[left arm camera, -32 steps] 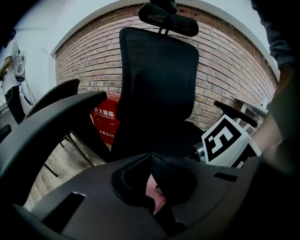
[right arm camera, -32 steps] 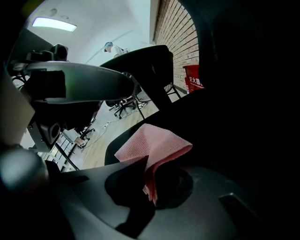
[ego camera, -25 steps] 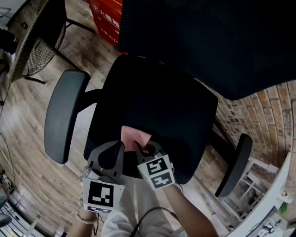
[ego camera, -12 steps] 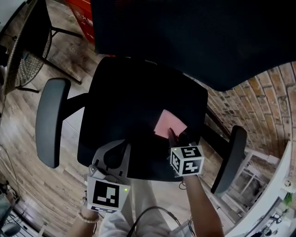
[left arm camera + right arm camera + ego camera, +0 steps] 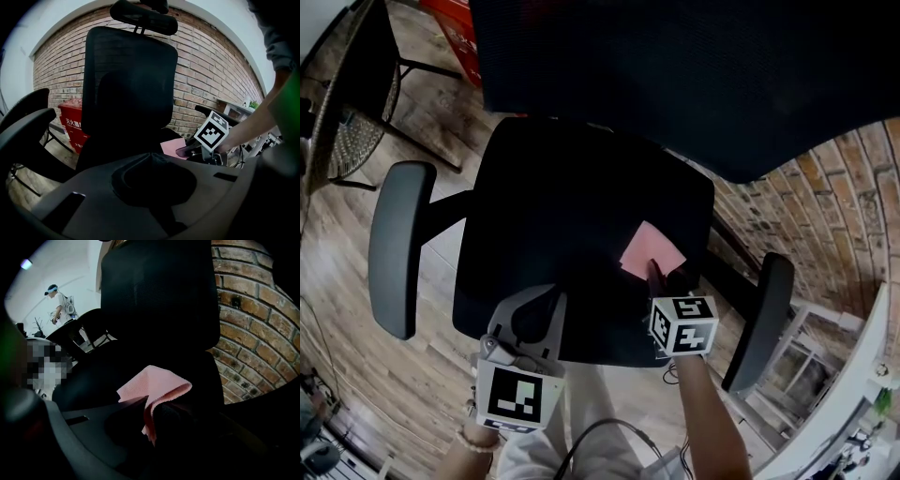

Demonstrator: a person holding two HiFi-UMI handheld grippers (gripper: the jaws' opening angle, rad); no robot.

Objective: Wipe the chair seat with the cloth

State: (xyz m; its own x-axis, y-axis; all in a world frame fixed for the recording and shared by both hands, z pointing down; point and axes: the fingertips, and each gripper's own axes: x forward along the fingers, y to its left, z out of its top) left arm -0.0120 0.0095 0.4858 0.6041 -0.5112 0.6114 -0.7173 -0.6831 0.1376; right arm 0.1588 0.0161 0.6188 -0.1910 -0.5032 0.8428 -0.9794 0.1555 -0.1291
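Cloth, pink and folded over on itself, lies on the right part of the black chair seat, close to the seat's right edge and a little behind its front. The right gripper has its fingers closed on the near edge of the cloth; in the right gripper view the fabric comes up out of the pinched fingers, arches over in a loose fold, and a short end hangs down between them. The rest of the cloth rests on the seat ahead of the fingertips. The marker cube sits just behind, over the seat's front edge.

The left gripper is at the front edge of the seat, well apart from the cloth, its fingers brought together with nothing between them; its own view shows the two dark tips meeting, and beyond them the cloth and the other gripper's cube.

Behind the seat the dark mesh backrest fills the top of the head view. One armrest stands off the seat at that view's left, the other at its right. A brick wall runs along the right, a red box stands on the wood floor beyond the backrest, and a second chair is at the upper left
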